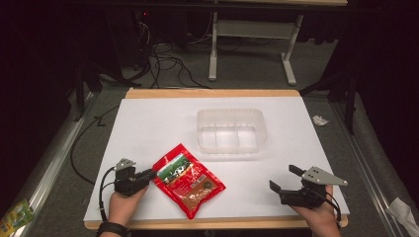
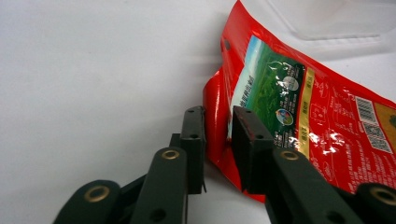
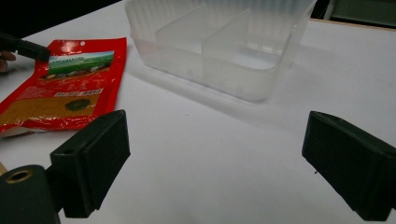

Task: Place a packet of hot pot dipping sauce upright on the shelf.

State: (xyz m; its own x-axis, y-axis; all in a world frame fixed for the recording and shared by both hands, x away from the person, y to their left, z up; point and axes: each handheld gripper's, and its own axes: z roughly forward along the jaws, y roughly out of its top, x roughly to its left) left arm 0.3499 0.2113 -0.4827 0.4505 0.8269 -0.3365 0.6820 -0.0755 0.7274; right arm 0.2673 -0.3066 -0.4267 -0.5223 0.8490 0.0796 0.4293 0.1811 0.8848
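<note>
A red pouch (image 1: 188, 180) was laid flat on the white table (image 1: 148, 123), at seven o'clock from the clear divided container (image 1: 231, 130). Its left edge was clamped by the left gripper (image 1: 150, 173). The right gripper (image 1: 285, 178), jaws spread wide, was held at four o'clock from the container.
</note>
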